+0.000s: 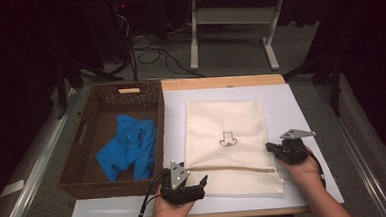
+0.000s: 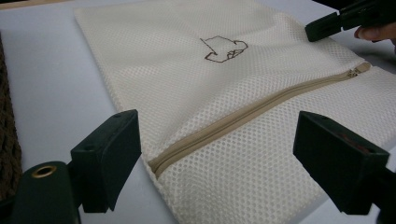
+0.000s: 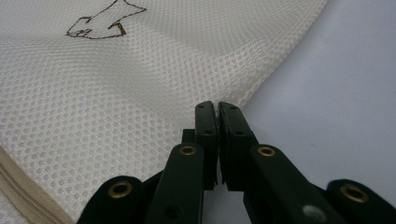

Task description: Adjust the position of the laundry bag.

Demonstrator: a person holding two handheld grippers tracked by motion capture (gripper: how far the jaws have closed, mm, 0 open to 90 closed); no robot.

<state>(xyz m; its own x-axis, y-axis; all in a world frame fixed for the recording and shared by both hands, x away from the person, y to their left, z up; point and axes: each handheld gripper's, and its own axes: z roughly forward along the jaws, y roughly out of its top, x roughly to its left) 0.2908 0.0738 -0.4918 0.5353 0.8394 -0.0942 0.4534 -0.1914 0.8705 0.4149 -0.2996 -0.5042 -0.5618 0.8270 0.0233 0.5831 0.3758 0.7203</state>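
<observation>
A cream mesh bag lies flat on a white board, with a small brown emblem at its centre and a tan zipper across its near end. My left gripper rests by the bag's near left corner. In the left gripper view it stands open, one jaw on either side of the zipper's closed end, pads apart from the mesh. The zipper pull sits at the far end. My right gripper is shut, its tips at the bag's right edge. Whether it pinches mesh I cannot tell.
A dark wicker basket stands left of the board and holds a crumpled blue cloth. The wooden table edge runs behind the board. Bare white board lies right of the bag and along its near side.
</observation>
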